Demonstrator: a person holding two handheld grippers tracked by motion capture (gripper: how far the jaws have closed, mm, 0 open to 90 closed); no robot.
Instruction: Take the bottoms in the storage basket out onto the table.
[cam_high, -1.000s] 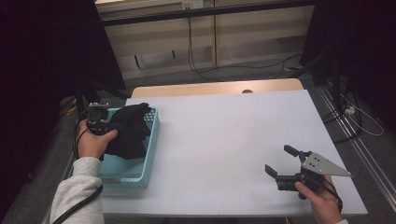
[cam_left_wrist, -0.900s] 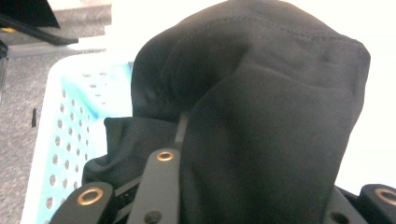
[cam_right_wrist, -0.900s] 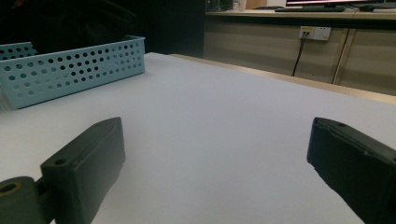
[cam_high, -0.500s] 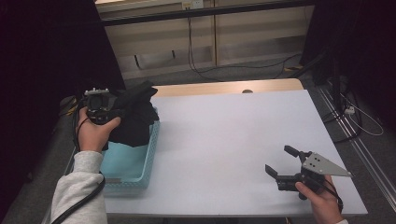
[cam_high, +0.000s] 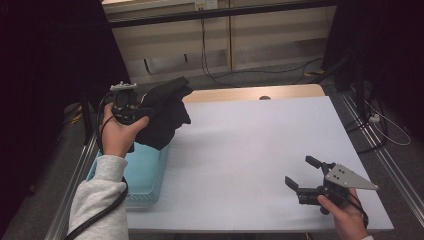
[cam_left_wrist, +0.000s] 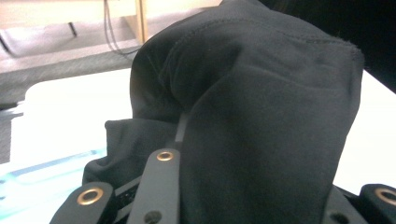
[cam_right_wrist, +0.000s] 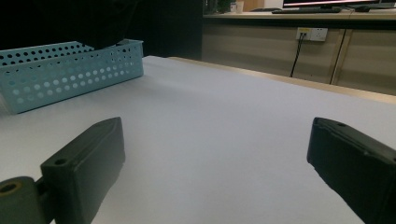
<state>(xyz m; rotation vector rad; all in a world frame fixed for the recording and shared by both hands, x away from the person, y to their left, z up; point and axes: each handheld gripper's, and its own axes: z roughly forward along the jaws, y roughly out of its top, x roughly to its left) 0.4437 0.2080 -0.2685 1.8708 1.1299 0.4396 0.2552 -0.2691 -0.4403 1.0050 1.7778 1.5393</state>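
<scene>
Cloth, a crumpled black fabric garment (cam_high: 165, 112), hangs clamped in the left gripper (cam_high: 142, 106) above the perforated light-blue plastic basket (cam_high: 145, 175); lifting clear of the rim before swinging over the white table (cam_high: 250, 150) looks wise, while the right gripper (cam_high: 305, 175) waits, jaws spread and empty.

Overhead plus two low claw-mounted views

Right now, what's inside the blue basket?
The blue basket shows a bare blue floor. The black cloth, held up by the left gripper, hides its far end.
</scene>
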